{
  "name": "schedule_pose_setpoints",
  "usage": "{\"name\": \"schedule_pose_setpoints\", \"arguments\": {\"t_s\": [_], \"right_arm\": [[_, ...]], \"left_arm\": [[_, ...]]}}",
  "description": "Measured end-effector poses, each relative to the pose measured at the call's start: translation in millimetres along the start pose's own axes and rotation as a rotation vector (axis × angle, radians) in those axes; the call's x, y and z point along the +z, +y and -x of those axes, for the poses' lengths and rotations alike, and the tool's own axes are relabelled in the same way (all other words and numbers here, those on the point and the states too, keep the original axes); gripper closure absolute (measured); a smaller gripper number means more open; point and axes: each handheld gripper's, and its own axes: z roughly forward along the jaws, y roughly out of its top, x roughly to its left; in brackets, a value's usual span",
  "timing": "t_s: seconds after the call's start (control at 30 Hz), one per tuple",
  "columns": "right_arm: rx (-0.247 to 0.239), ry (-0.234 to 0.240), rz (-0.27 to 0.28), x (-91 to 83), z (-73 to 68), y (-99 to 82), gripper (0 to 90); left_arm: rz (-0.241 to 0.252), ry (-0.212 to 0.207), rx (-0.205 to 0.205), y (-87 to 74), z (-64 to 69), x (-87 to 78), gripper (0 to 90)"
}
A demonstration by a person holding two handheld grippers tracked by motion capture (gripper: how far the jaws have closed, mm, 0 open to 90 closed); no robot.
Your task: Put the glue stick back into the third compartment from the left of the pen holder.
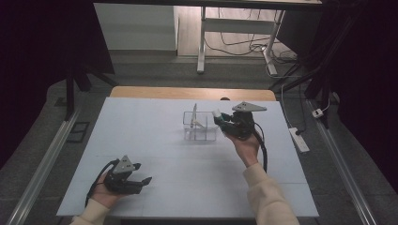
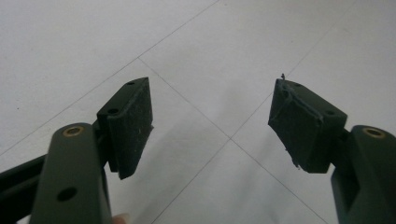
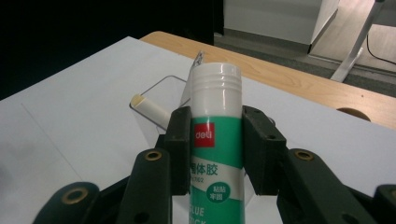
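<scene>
**Glue stick clamped in the right tool beside the clear holder**

In the high view the right tool [image 1: 220,119] was held above the tabletop [image 1: 141,140] at centre right, pointing left at a clear holder [image 1: 199,126] in the middle of the white sheet. A small white and green tip showed at its front, too small there to identify. The right tool's own view made it plain: a glue stick [image 3: 216,135] with a white ribbed cap and a green label with a red logo patch stood upright between the two black pads [image 3: 180,144], which pressed on its sides. So the right tool [image 3: 216,154] was clamped on the glue stick.

That view also showed the holder [image 3: 154,93] just beyond the glue stick, its rim a thin rounded outline, with a pale stick [image 3: 149,108] leaning in it and a thin pointed item [image 3: 199,57] rising behind the cap. From above, the holder's contents read only as a slim upright piece and a short slanted one.

The left tool [image 1: 143,173] lay low at the near left of the tabletop, well apart from the holder, held in a hand [image 1: 104,194] with a cream sleeve. Its own view showed the two pads [image 2: 133,123] standing wide apart with bare white sheet and its crossing seam lines between them; the left tool [image 2: 212,126] gripped nothing.

The high view alone gave the surroundings: a wooden edge at the far side of the tabletop, dark floor, and a power strip [image 1: 299,139] to the right.
</scene>
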Motion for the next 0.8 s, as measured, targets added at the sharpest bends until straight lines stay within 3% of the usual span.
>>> {"name": "schedule_pose_setpoints", "arguments": {"t_s": [0.8], "right_arm": [[0.02, 0.016, 0.071, 41.9, 12.0, 13.7, 64.1]], "left_arm": [[-0.001, -0.002, -0.002, -0.4, -1.6, 0.3, 30.2]]}}
